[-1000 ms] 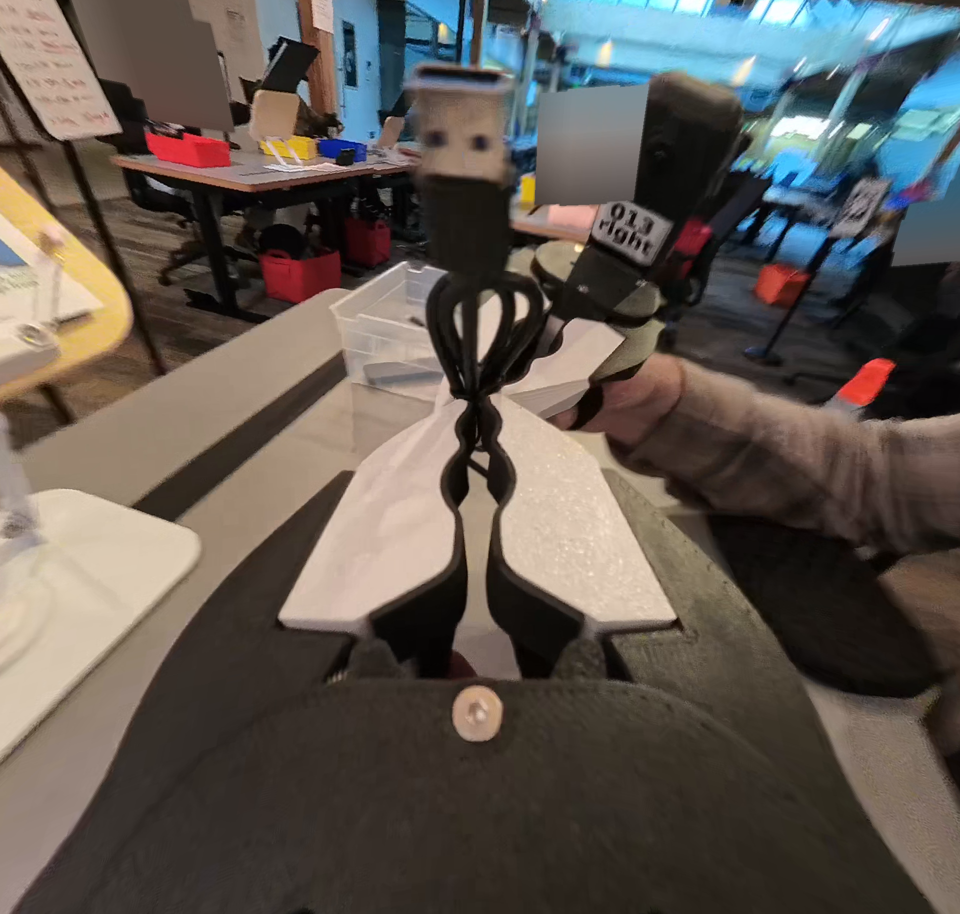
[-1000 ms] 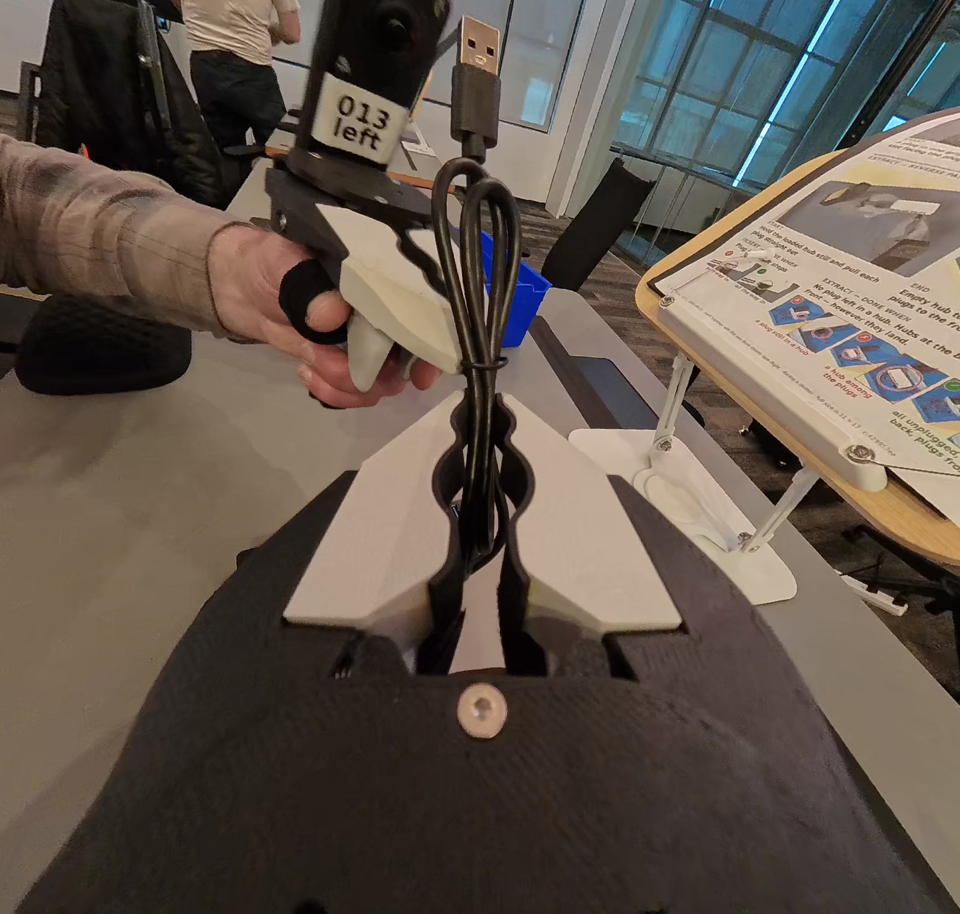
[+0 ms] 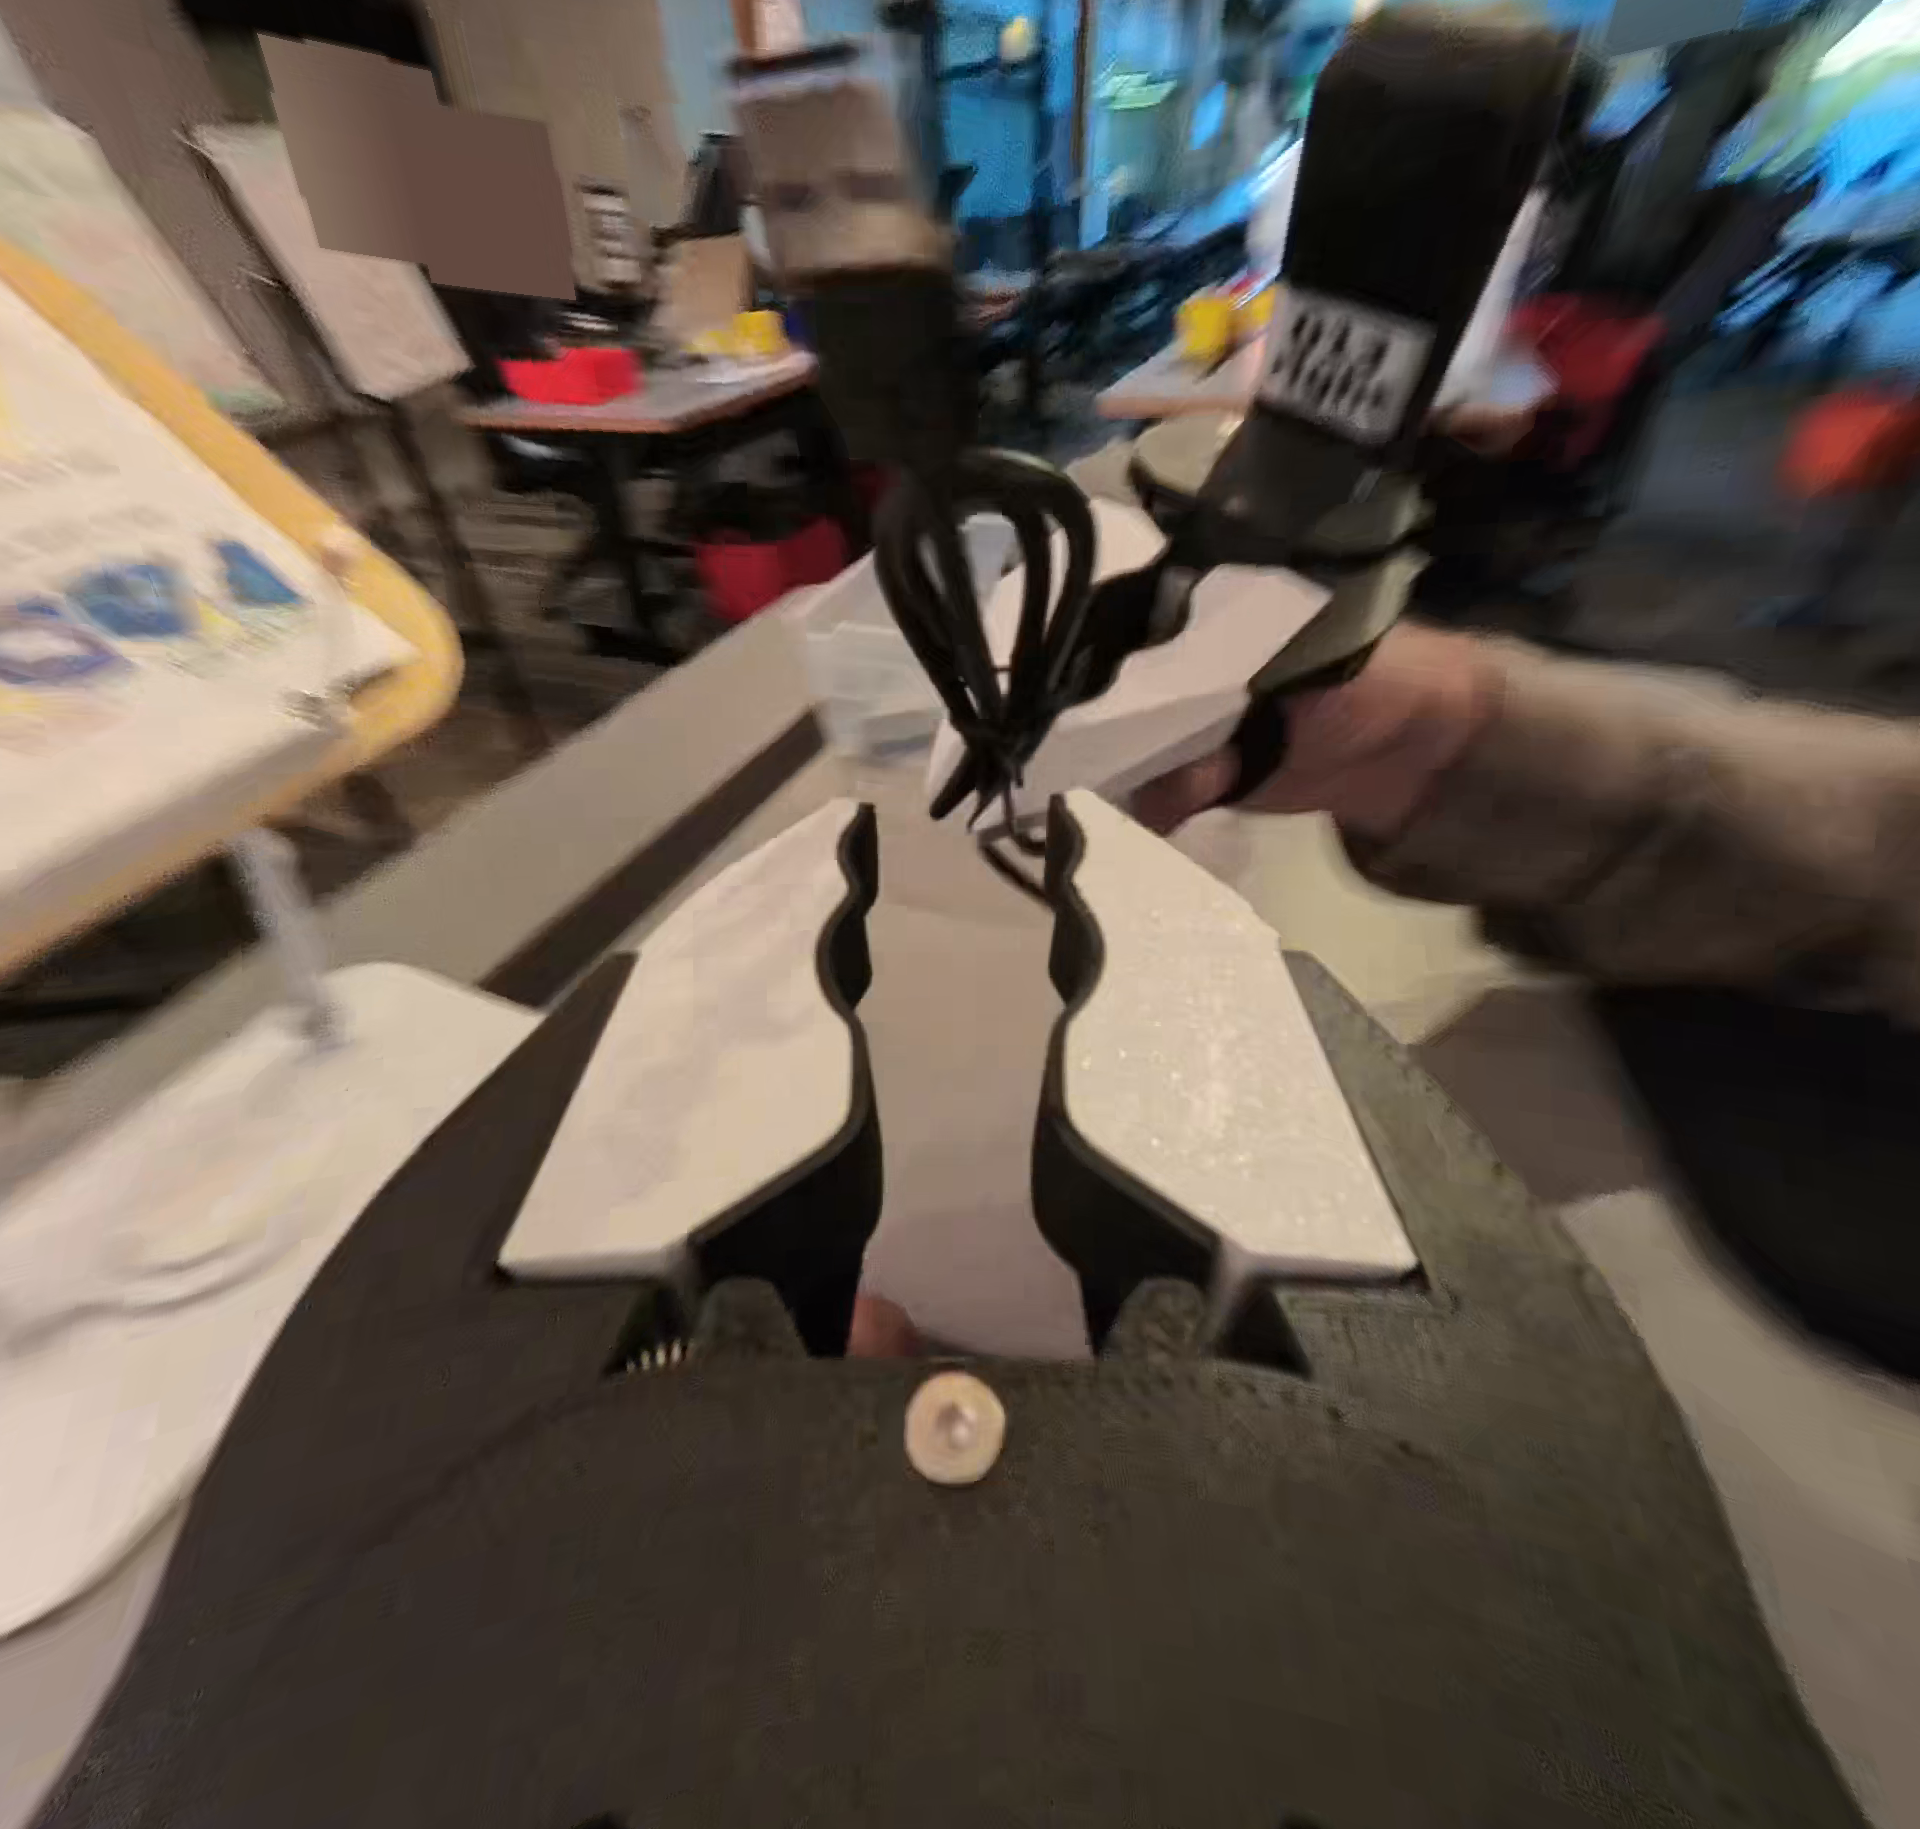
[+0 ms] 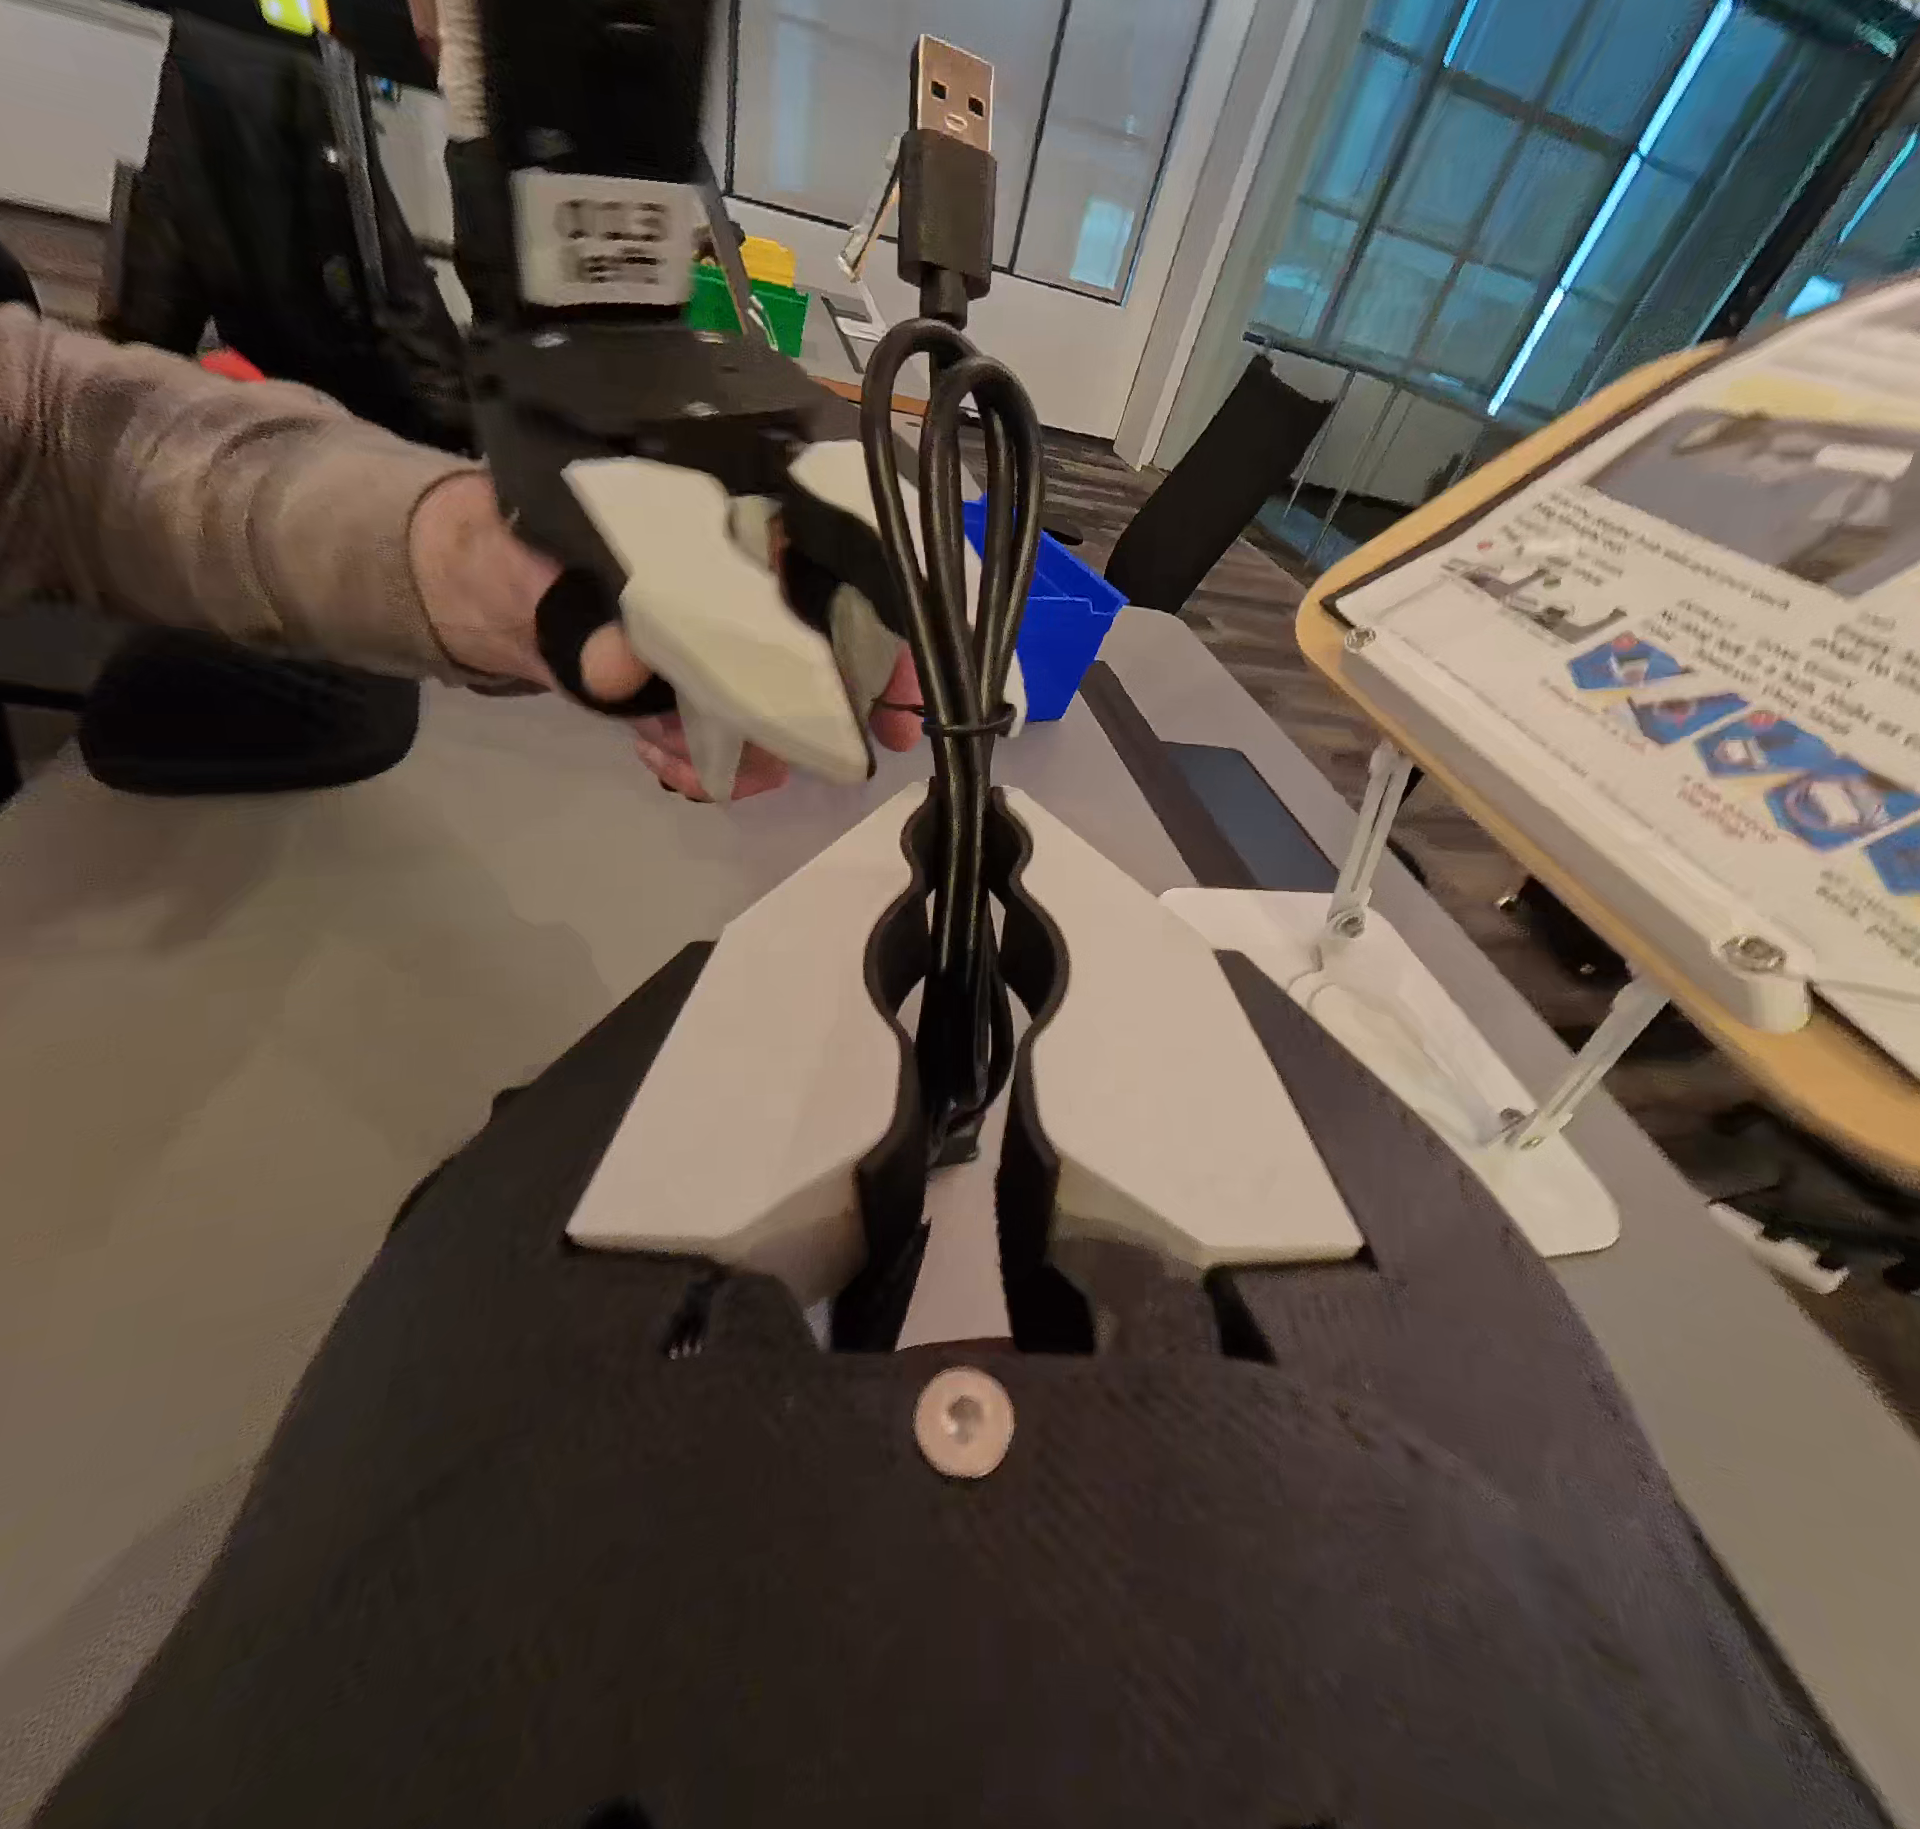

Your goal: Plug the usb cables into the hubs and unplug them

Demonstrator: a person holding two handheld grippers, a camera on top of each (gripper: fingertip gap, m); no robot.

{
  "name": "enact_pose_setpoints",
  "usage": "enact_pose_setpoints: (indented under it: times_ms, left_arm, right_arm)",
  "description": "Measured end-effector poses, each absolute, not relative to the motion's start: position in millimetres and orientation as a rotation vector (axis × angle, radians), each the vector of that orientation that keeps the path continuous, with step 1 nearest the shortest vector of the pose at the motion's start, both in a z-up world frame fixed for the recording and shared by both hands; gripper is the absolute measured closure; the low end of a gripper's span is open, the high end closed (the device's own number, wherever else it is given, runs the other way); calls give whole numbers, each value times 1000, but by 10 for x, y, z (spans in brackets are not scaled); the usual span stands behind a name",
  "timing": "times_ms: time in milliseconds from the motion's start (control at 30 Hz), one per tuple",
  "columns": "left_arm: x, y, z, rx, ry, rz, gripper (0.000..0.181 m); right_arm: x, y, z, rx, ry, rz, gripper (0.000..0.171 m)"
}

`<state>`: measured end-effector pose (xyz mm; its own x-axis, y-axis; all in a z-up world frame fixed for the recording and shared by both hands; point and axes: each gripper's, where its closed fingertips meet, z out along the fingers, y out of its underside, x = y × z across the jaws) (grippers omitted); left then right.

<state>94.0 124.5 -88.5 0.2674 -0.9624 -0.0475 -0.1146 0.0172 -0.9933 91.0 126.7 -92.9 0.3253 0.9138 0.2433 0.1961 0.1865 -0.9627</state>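
Note:
A black USB cable (image 4: 961, 553), coiled and tied into a bundle, stands upright with its metal plug (image 4: 951, 101) at the top. My right gripper (image 4: 961, 797) is shut on the lower part of the bundle. My left gripper (image 3: 961, 813) is open and empty, its jaws spread just short of the cable (image 3: 987, 626). In the right wrist view its white fingers (image 4: 727, 626) sit to the left of the bundle, touching or almost touching it. In the left wrist view the right gripper's fingers (image 3: 1164, 667) hold the bundle. No hub is in view.
An instruction board on a white stand (image 4: 1662, 636) is at the table's right edge and shows at the left in the left wrist view (image 3: 156, 584). A blue bin (image 4: 1055, 616) and a clear plastic box (image 3: 883, 678) sit behind the cable on the grey table (image 4: 260, 1000).
My left gripper has opened and let go of the cable bundle, drawing back slightly. My right gripper still holds the bundle upright.

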Motion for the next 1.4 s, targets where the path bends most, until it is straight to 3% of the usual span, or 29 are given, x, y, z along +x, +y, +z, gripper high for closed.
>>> enact_pose_setpoints:
  times_ms: [67,233,367,633,900,1100,1267,1400]
  left_arm:
    - [966,1120,-850,-1397,1102,-1189,149]
    - [975,1037,-811,-1336,1109,-1332,157]
    - [978,1072,-833,-1345,1070,-1401,179]
    - [1019,1100,-924,-1382,1097,-1363,169]
    - [1026,1104,-899,-1338,1113,-1270,179]
    - [1055,1217,-908,-1287,1156,-765,180]
    - [1005,1347,-756,-657,1234,566,181]
    - [988,1410,-716,-410,1216,832,181]
  right_arm:
    - [908,1243,-957,-1289,-1195,670,168]
    - [887,1190,-986,-1241,-1243,661,168]
    - [894,1191,-995,-1244,-1249,659,168]
    - [881,1198,-1014,-1253,-1252,651,168]
    - [898,1220,-1008,-1266,-1245,637,168]
    - [932,1298,-1014,-1323,-1206,624,168]
    - [900,1342,-936,-1450,-1014,888,168]
    - [882,1389,-953,-1538,-852,1106,168]
